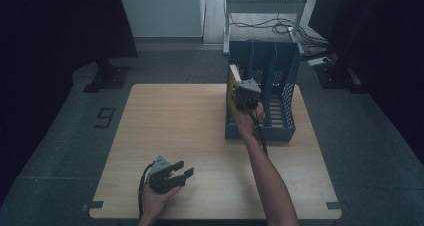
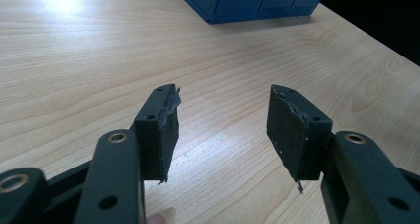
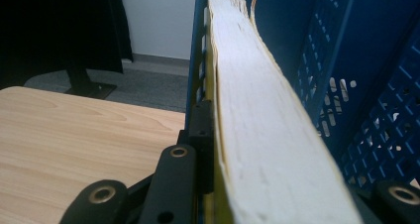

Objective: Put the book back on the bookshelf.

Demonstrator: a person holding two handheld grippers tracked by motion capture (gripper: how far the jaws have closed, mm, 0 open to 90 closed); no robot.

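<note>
Right tool (image 1: pixel 248 92) grips a yellow-covered book (image 3: pixel 267 135) by its page edge, standing it upright in the blue file rack's (image 1: pixel 280 76) leftmost compartment. Left tool (image 1: pixel 172 175) rests wide apart on the counter (image 1: pixel 175 116), well away from the rack.

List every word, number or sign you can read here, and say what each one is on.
"9": a dark number marked on the grey floor left of the table.
Yellow book in the blue rack: cover print too blurred to read.
Nothing else is legible.
</note>
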